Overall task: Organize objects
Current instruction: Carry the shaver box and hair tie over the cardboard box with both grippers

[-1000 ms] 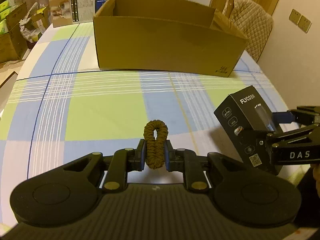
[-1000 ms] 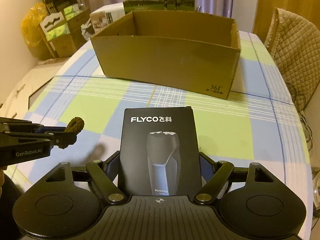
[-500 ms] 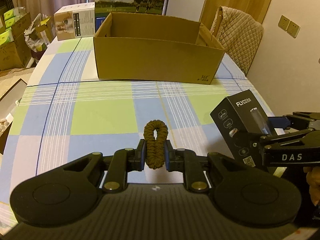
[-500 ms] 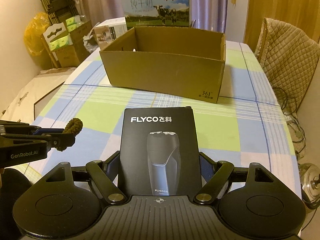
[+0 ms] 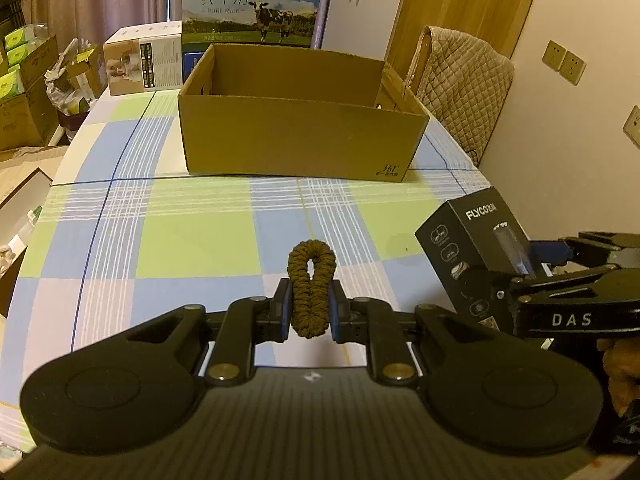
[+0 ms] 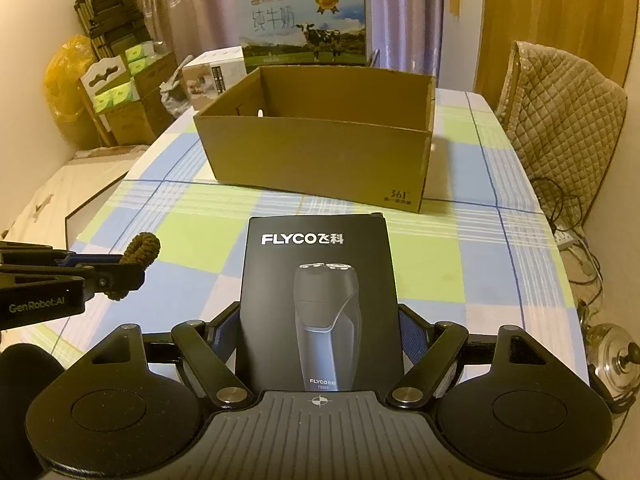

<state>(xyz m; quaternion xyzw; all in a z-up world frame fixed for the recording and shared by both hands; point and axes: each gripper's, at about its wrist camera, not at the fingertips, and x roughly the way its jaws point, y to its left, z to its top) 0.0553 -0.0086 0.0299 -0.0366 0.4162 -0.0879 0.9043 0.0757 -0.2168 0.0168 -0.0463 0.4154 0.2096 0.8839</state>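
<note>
Both grippers have risen, left gripper (image 5: 310,308) clamping the hair tie (image 5: 311,288), right gripper (image 6: 318,346) the shaver box (image 6: 318,300).

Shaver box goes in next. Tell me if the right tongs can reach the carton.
Probably yes: bare tablecloth lies between the right tongs and the open-topped carton; they already grip the shaver box.

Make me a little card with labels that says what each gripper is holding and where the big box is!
left gripper: shut on the brown hair tie, held above the table
right gripper: shut on the black shaver box, held upright
cardboard box: open-topped, on the checked tablecloth, ahead of both grippers
inside of cardboard box: mostly hidden
behind it: milk carton with a cow picture
</note>
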